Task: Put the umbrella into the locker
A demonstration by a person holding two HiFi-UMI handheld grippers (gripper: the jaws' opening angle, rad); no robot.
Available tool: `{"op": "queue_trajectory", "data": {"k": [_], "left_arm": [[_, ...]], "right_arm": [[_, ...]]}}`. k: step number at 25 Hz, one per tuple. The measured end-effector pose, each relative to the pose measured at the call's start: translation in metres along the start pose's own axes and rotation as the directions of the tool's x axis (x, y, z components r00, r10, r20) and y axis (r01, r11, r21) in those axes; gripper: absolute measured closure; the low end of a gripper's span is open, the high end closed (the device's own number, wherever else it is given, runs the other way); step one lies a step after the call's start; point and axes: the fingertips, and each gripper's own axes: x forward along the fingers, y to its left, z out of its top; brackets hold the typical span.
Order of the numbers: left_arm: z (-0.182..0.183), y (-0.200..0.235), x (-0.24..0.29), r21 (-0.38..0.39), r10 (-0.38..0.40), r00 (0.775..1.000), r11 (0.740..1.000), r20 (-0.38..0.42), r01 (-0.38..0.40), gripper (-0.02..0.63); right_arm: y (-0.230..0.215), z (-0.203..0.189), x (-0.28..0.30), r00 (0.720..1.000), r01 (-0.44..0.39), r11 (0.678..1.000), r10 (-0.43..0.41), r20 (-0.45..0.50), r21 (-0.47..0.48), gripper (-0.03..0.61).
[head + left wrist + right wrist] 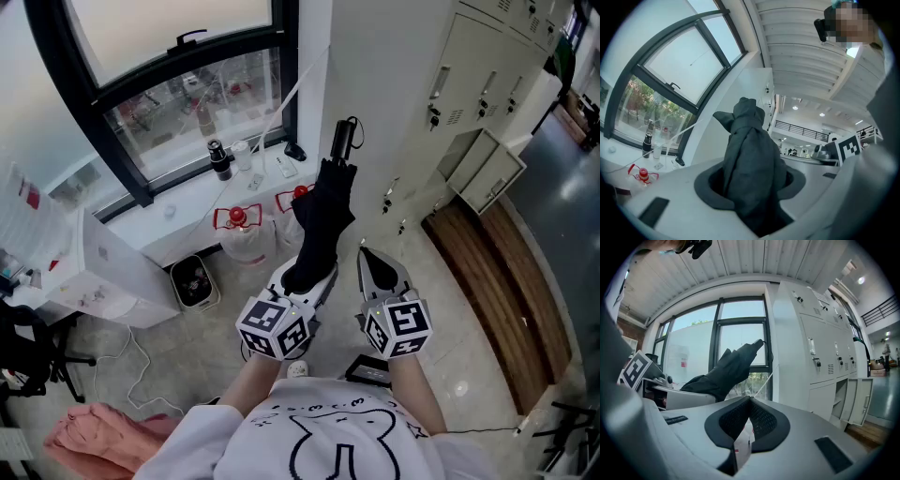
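A folded black umbrella (322,217) stands up out of my left gripper (302,277), its dark handle (344,140) at the far end, towards the window. In the left gripper view the jaws are shut on the umbrella's cloth (752,159), which fills the gap between the pads. My right gripper (366,258) hangs beside it on the right, its tips together and nothing between them; in the right gripper view the pads (761,420) meet. A row of white lockers (469,84) stands to the right; one low locker (487,169) has its door open, and it also shows in the right gripper view as an open locker (855,399).
Below the window, a sill (187,192) carries bottles. Two water jugs (242,236) with red caps and a small bin (195,281) stand on the floor. A wooden strip (502,281) runs along the lockers' foot. A pink cloth (89,436) lies at the lower left.
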Motion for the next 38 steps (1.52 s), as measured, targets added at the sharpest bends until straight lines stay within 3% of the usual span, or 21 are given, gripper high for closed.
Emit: {"op": "queue_trajectory", "data": {"k": [8,13,23,38], "left_arm": [[-0.012,-0.042,0.053,0.032,-0.069,0.998,0.997,-0.015,0.069,0.408],[-0.027,-0.075,0.103,0.046,-0.112,0.993,0.993,-0.027,0.113,0.407],[-0.060,-0.120,0.206,0.008,-0.088,0.992,0.996,-0.087,0.089,0.408],[-0.096,-0.180,0.320,-0.028,-0.045,0.994,0.999,-0.096,0.043,0.407]], "right_arm": [[-0.060,0.002,-0.018,0.999,0.036,0.999,-0.036,0.018,0.017,0.568],[-0.120,-0.002,-0.031,0.998,0.069,0.998,-0.069,0.014,0.007,0.568],[-0.248,-0.004,-0.051,0.990,0.136,0.989,-0.138,0.024,0.062,0.568],[-0.374,-0.014,-0.077,0.995,0.095,0.994,-0.096,0.006,0.057,0.568]]}}
